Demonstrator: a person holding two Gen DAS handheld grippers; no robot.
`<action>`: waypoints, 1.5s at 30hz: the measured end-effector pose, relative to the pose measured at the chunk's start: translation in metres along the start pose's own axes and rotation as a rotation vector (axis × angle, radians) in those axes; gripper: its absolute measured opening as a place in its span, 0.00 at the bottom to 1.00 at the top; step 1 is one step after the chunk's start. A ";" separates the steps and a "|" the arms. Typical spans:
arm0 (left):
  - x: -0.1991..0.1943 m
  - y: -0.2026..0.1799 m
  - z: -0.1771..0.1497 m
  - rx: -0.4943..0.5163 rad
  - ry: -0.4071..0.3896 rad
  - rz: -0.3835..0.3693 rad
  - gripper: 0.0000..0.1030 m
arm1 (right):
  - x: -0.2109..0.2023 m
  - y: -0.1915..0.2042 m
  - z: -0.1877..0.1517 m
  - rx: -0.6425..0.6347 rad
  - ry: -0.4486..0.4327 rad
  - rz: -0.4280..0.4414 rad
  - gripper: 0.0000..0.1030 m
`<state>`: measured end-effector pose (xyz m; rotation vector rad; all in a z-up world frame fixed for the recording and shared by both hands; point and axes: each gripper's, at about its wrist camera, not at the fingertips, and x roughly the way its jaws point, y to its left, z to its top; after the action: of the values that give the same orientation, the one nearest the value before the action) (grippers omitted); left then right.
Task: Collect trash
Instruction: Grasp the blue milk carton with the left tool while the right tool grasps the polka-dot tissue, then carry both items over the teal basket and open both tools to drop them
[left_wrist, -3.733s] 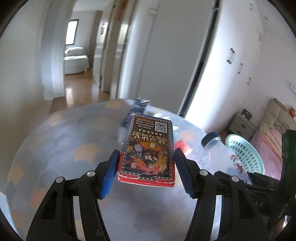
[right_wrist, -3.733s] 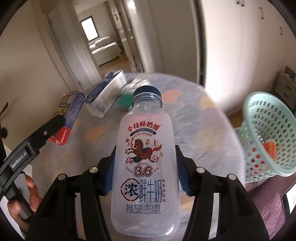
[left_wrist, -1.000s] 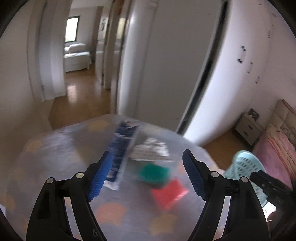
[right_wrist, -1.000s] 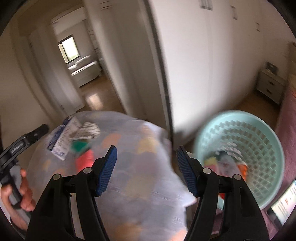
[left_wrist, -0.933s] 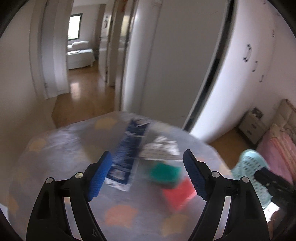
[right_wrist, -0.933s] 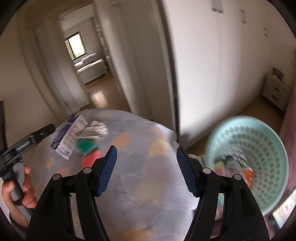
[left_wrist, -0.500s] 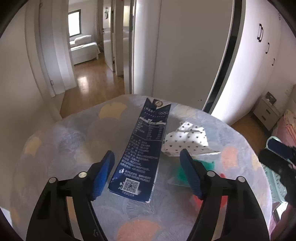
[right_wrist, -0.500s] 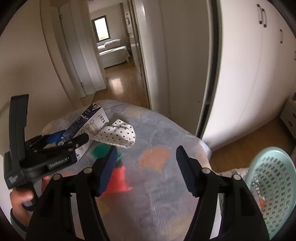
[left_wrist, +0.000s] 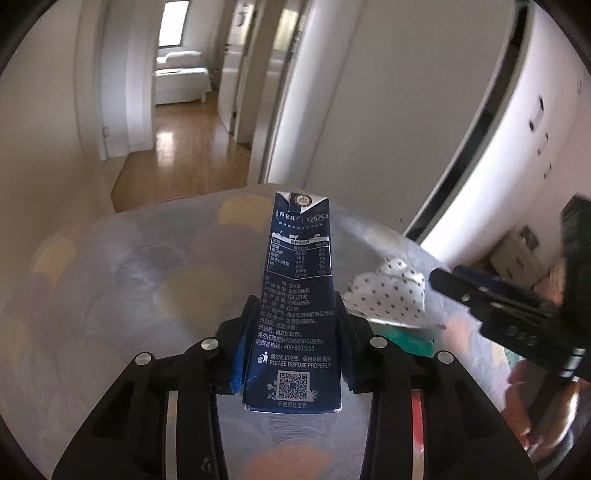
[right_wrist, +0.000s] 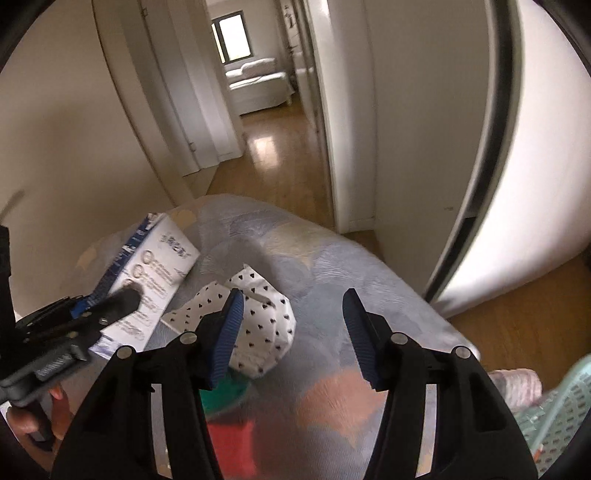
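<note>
Only from the left wrist: the printed dark side of the milk carton (left_wrist: 295, 258), lying lengthwise on the table (left_wrist: 129, 295), its near end clamped between the blue pads of the left gripper (left_wrist: 295, 314), pressed on both sides. To the right of it, the dotted wrapper (left_wrist: 388, 291), then a green piece (left_wrist: 410, 341) under its edge, then a thin strip of a red piece (left_wrist: 417, 417) behind the gripper's right finger, and at the far right the right gripper (left_wrist: 480, 295), blurred. Only from the right wrist: at the lower left a hand (right_wrist: 22, 421) around the handle of the left gripper (right_wrist: 99, 310), then the white face of the milk carton (right_wrist: 159, 258), then the dotted wrapper (right_wrist: 266, 325) partly behind one finger of the right gripper (right_wrist: 291, 299). Fingers of that gripper moderately apart, just closing a little, with only bare table (right_wrist: 332, 251) between them and nothing held. Below, the green piece (right_wrist: 221, 395) and the red piece (right_wrist: 231, 439), both blurred and half covered by the finger. At the lower right, the mint basket (right_wrist: 554, 417), cut off by the frame, contents hard to make out. Impossible to tell what the green and red pieces are. Counted: two grippers, one milk carton, one dotted wrapper, one green piece, one red piece, one basket.
</note>
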<state>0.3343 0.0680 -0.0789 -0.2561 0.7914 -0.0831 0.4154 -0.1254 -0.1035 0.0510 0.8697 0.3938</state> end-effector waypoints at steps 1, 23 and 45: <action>-0.001 0.003 0.000 -0.012 -0.012 0.004 0.35 | 0.003 -0.001 0.001 0.004 0.008 0.010 0.51; -0.006 -0.005 -0.007 0.011 -0.039 0.042 0.35 | 0.004 0.045 -0.018 -0.226 -0.003 -0.030 0.06; -0.057 -0.048 -0.029 0.101 -0.059 -0.100 0.35 | -0.146 0.012 -0.048 -0.114 -0.232 -0.141 0.04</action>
<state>0.2746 0.0254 -0.0464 -0.2016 0.7130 -0.2085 0.2915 -0.1722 -0.0248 -0.0692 0.6171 0.2977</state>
